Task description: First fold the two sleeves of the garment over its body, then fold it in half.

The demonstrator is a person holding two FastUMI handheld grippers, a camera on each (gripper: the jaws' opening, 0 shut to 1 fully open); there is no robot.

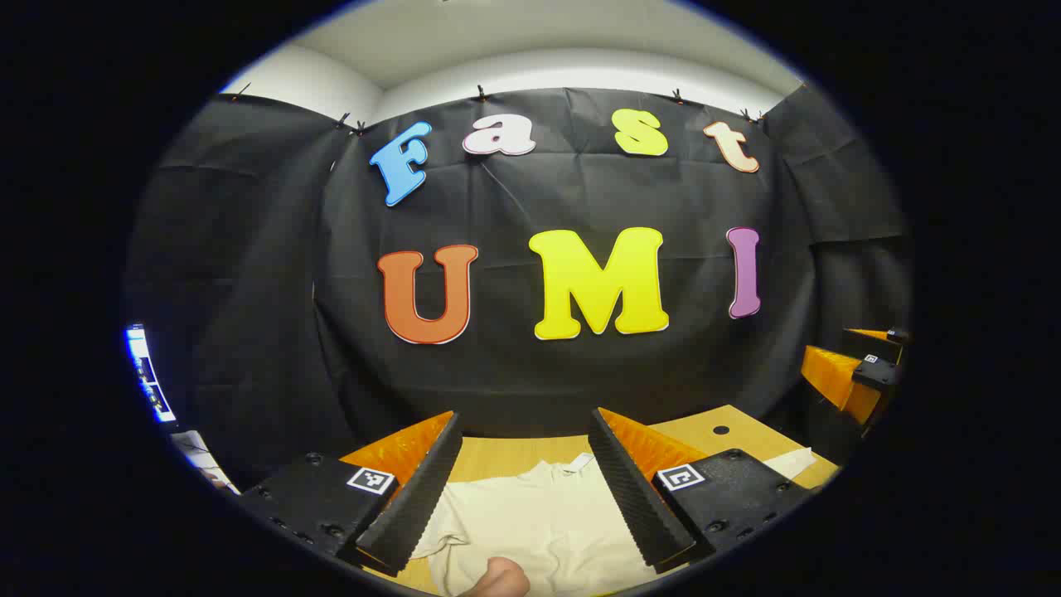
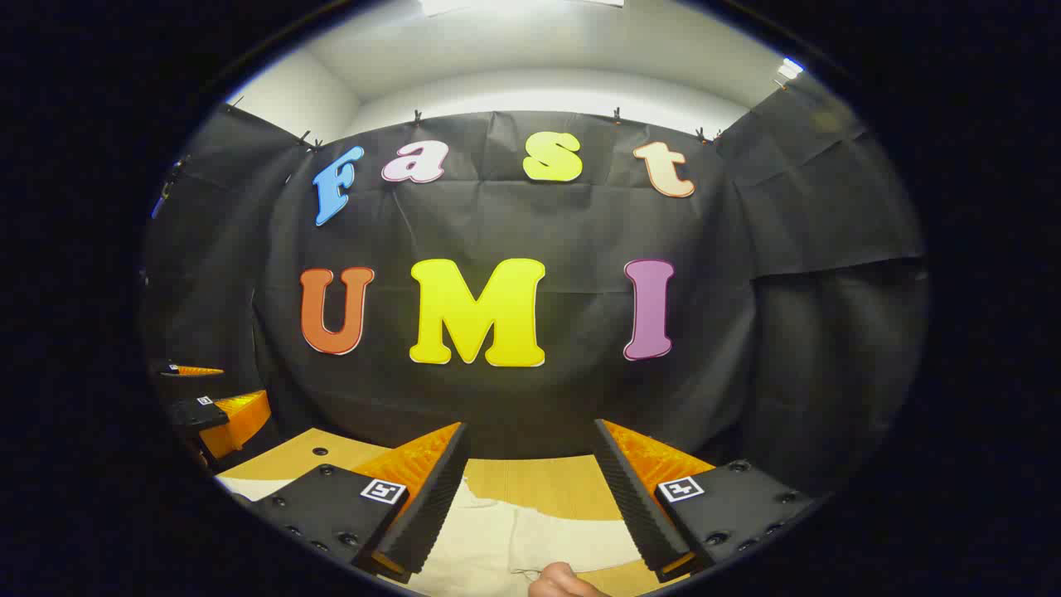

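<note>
Both grippers' jaws stand wide apart, holding nothing. In the left gripper view, the left gripper hangs above the cream garment, whose collar end with a small tag points away toward the wall. A fingertip shows at the bottom edge. In the right gripper view, the right gripper hangs over another part of the cloth, its far edge lying on the table. Beyond, the other gripper shows off to the side. How the sleeves lie I cannot tell: too little shows, so the folding could be early or well on. The garment rests flat and near.
</note>
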